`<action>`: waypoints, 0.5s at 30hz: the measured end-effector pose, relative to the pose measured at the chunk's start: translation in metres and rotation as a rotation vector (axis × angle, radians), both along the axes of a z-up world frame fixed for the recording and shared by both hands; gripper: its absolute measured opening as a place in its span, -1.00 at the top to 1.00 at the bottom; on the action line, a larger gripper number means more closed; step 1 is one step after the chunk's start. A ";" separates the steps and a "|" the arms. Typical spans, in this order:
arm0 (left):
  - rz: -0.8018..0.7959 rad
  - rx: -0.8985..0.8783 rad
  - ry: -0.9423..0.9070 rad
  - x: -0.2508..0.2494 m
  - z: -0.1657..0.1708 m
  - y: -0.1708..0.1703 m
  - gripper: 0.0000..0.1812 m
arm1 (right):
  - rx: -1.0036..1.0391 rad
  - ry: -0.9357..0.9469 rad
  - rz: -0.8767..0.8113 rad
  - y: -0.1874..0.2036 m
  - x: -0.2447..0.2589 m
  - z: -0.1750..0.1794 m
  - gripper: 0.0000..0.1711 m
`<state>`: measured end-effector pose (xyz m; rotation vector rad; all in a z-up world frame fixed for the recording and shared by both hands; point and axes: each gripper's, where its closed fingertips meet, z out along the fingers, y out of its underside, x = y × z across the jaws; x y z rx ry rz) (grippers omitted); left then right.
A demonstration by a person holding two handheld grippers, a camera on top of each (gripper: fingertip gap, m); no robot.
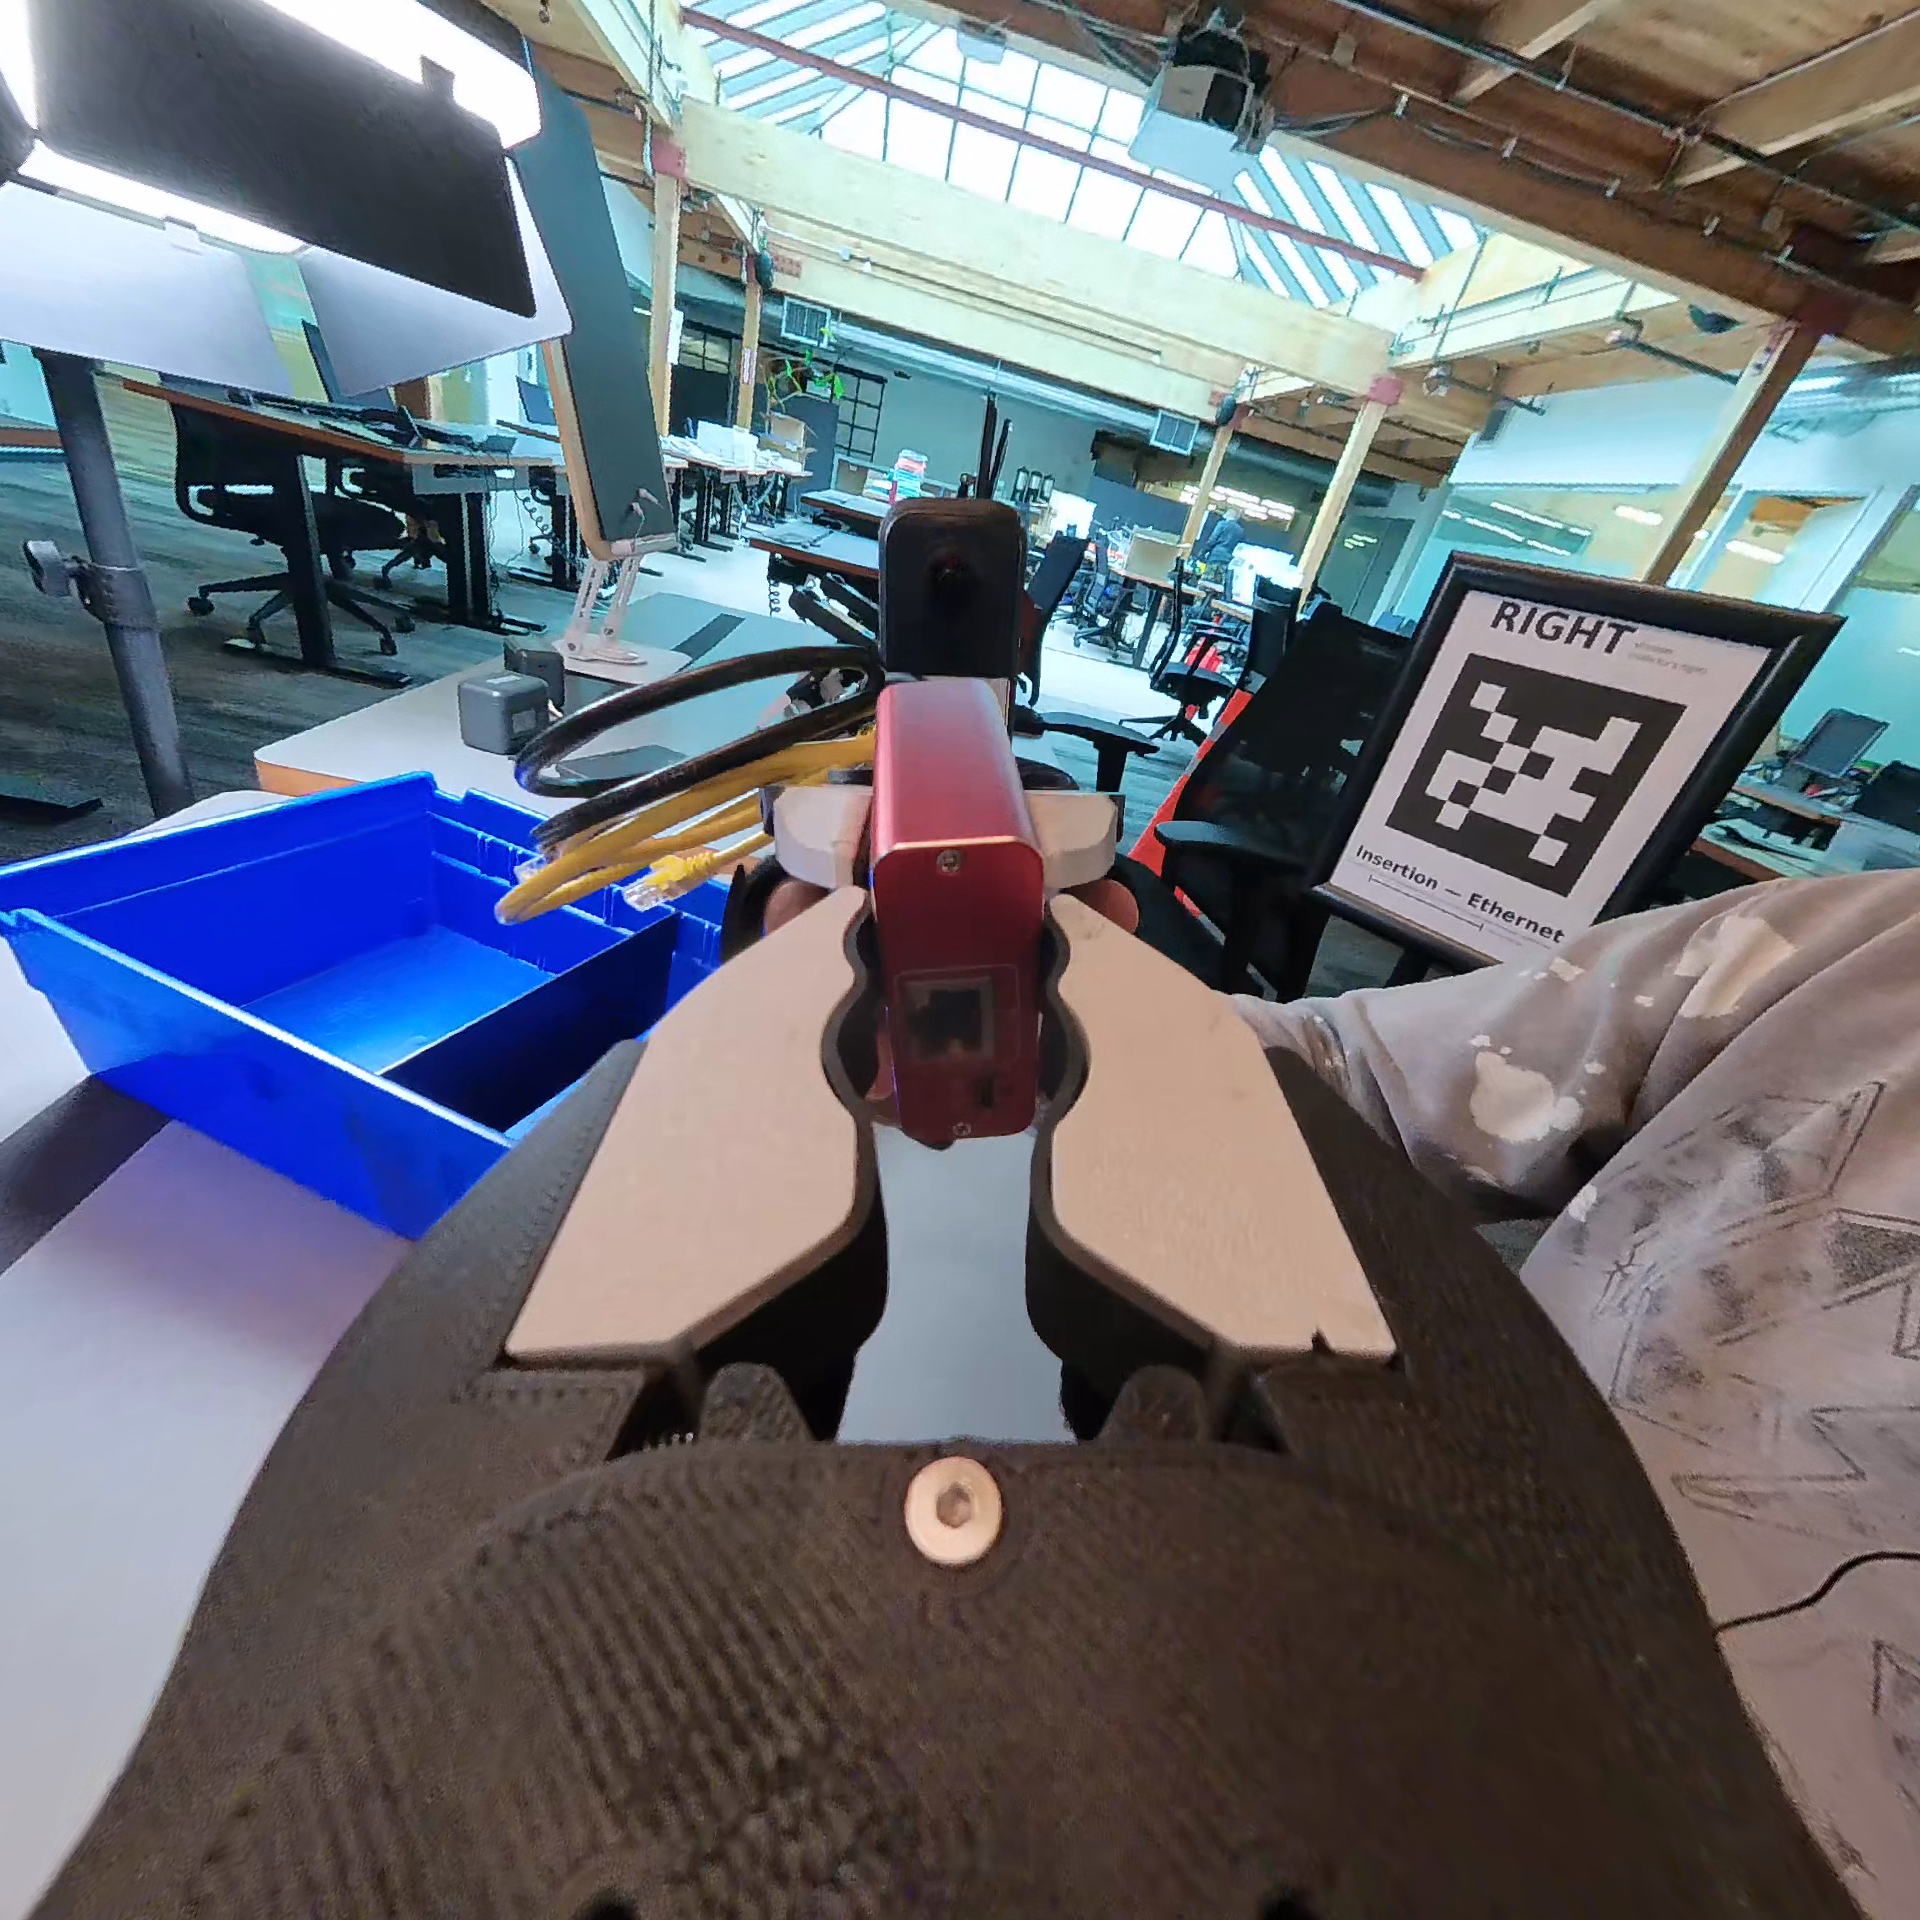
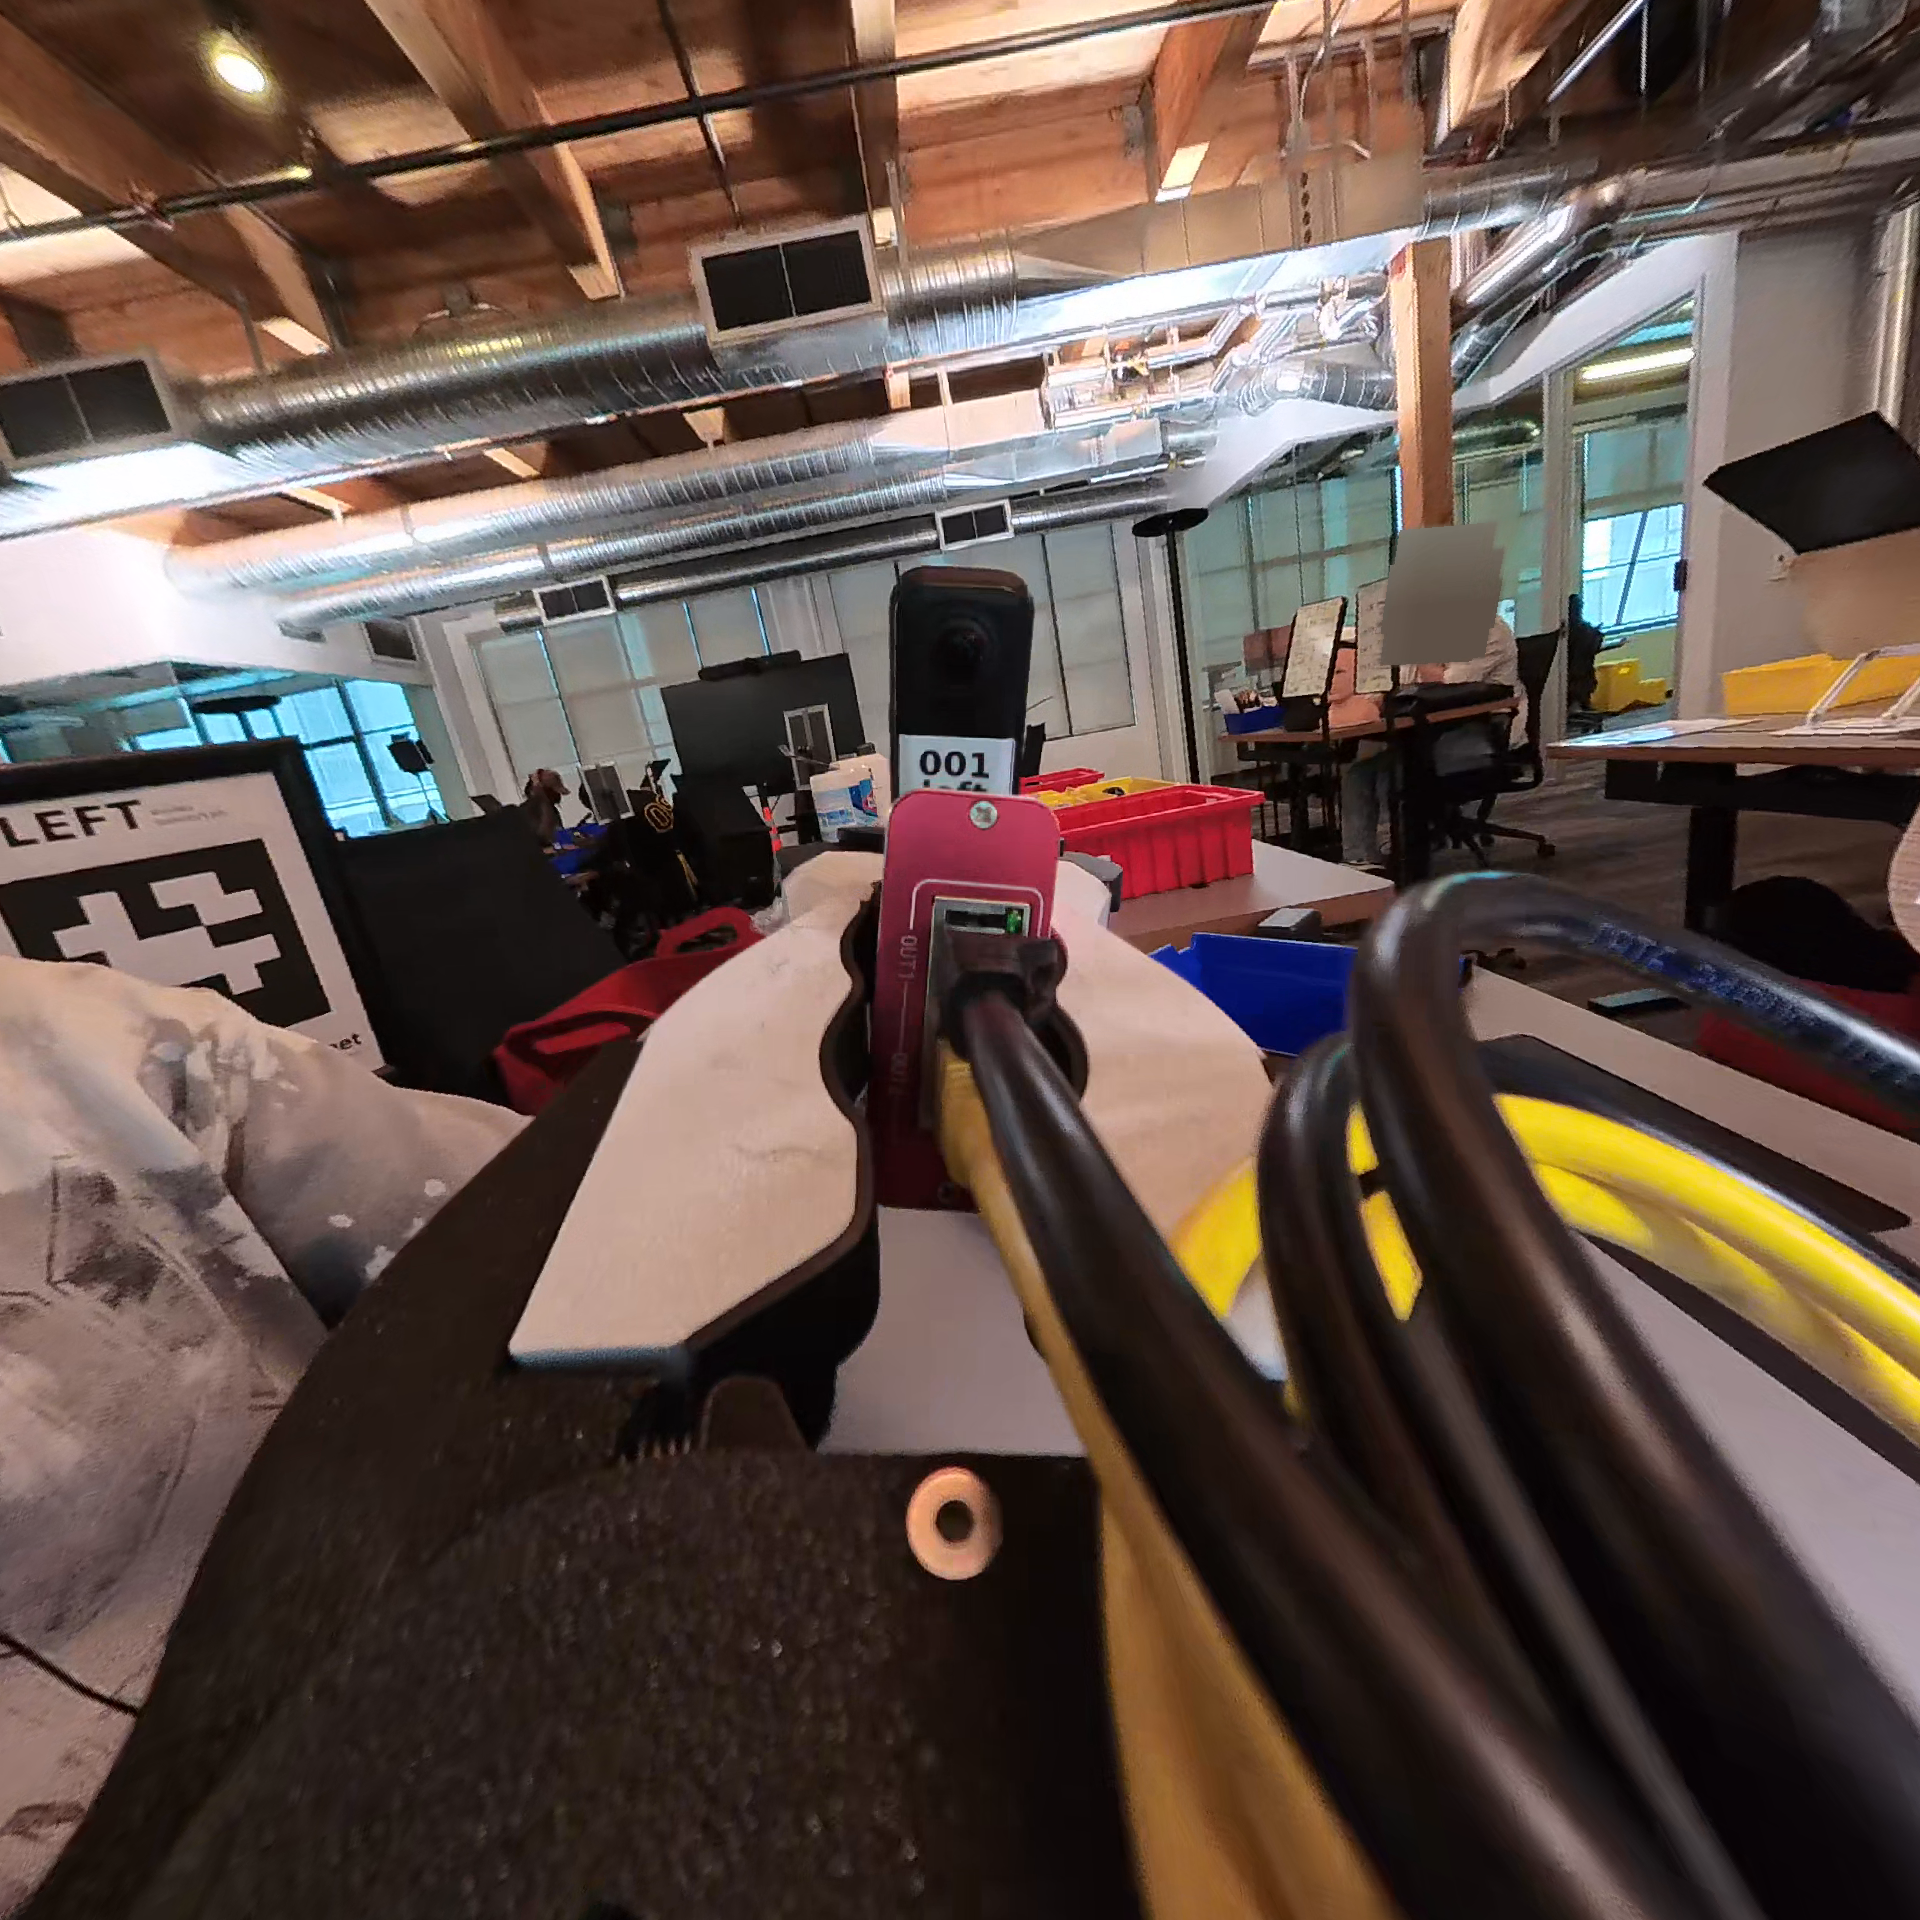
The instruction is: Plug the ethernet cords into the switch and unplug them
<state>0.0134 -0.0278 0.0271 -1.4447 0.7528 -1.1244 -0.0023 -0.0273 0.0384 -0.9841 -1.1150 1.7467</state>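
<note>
We're looking down the left tool (image 1: pixel 956 935), and its two pale fingers (image 1: pixel 727 1143) are clamped on the sides of the red switch (image 1: pixel 951 790), which is held up above the white worktop (image 1: pixel 156 1403). The end facing us shows one empty port (image 1: pixel 951 1013).

At the far end of the switch we see the right tool with its camera pointing back at us, and loops of black cord (image 1: pixel 675 707) and yellow cord (image 1: pixel 623 862) spill off to the left. Two clear yellow-cord plugs (image 1: pixel 665 878) dangle free in front of the blue bin (image 1: pixel 312 987), which sits on the worktop. A framed marker sign (image 1: pixel 1538 769) stands at right, behind a person's grey patterned sleeve (image 1: pixel 1662 1143).

From the right tool (image 2: pixel 966 987), we get the other face of the switch (image 2: pixel 904 935). Its fingers are closed around this end, though cable hides most of the right-hand finger. The black cord (image 2: pixel 1039 1143) is plugged into the upper port, with a green light beside the plug. A yellow cord (image 2: pixel 1662 1247) runs beneath it toward the lower port, but we can't tell whether it is seated. Both cords coil thickly at right, close to the lens.
</note>
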 end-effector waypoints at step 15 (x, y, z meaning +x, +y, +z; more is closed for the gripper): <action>-0.004 0.037 0.055 -0.004 0.002 -0.006 0.70 | 0.034 0.021 -0.013 -0.004 -0.002 0.000 0.66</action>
